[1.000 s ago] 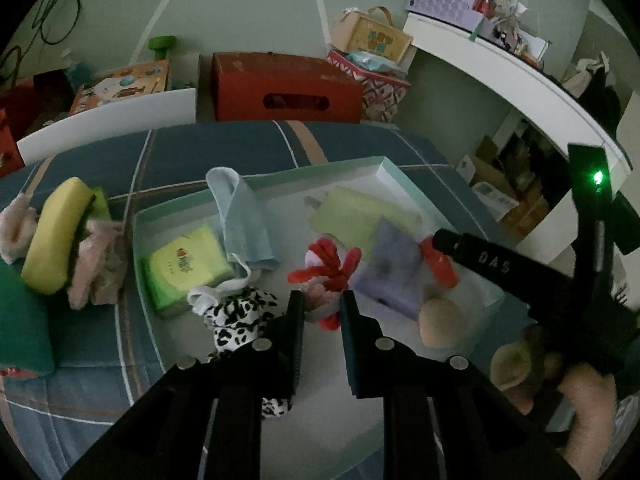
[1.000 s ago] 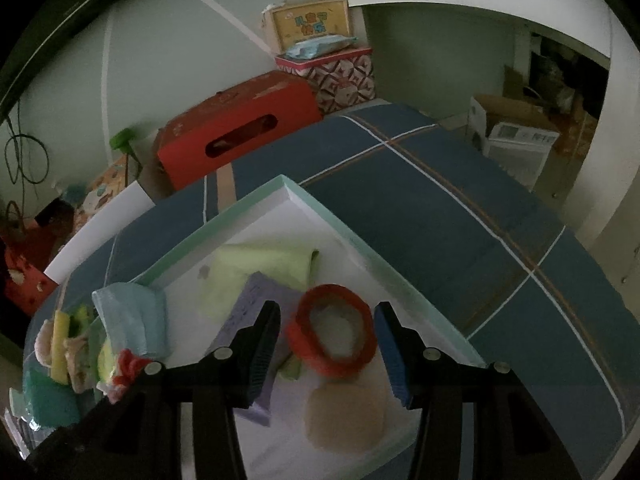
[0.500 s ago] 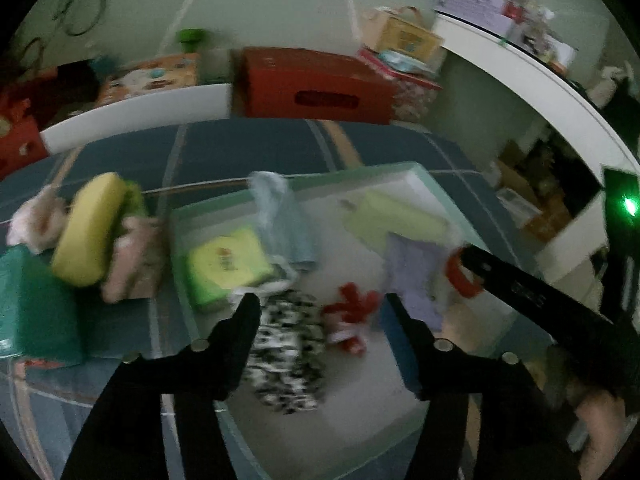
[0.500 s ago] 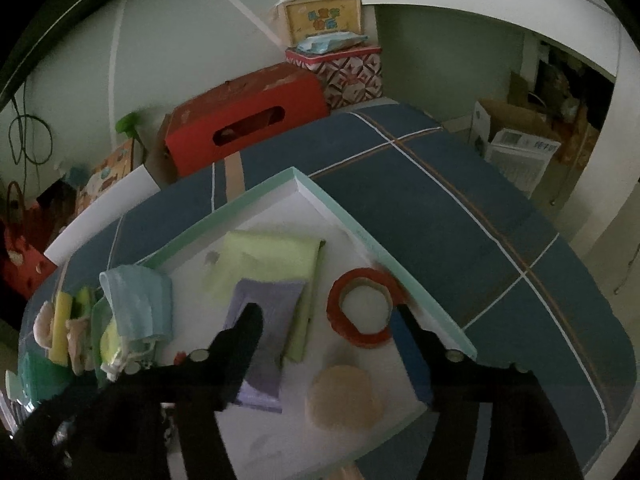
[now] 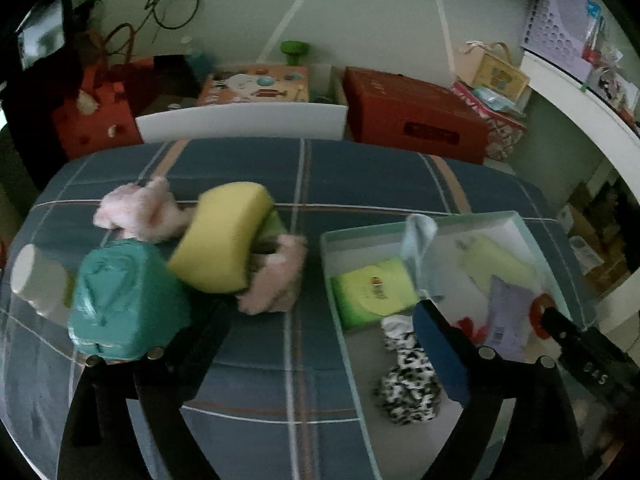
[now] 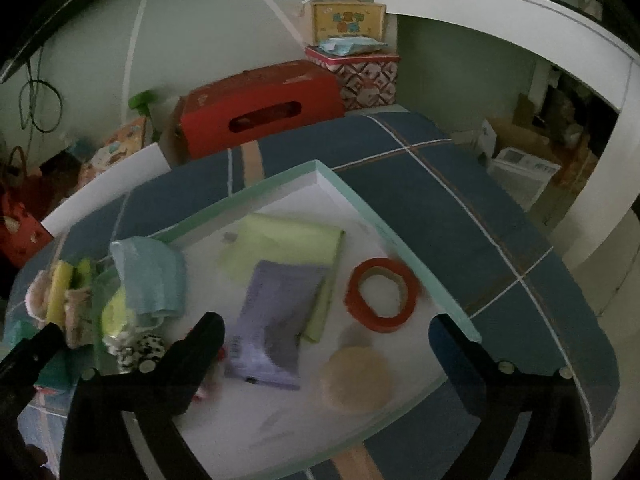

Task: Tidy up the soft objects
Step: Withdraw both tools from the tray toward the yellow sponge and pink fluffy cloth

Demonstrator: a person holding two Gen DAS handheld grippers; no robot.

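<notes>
Hovering over a plaid bed, both grippers have just been opening wide and hold nothing: left gripper [image 5: 320, 332] beside the tray [image 5: 520, 220], right gripper [image 6: 326, 338] above red tape [image 6: 382, 294].

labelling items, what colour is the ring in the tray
Red ring; clearest in the right wrist view.

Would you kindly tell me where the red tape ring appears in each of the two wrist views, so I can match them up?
Left wrist view: the red tape ring sits far right, at the tray's right edge, partly hidden behind the other gripper.
Right wrist view: it lies right of centre on the tray floor, fully visible, near the right rim.
Shared landmark: the purple packet, just left of the ring in both.
</notes>
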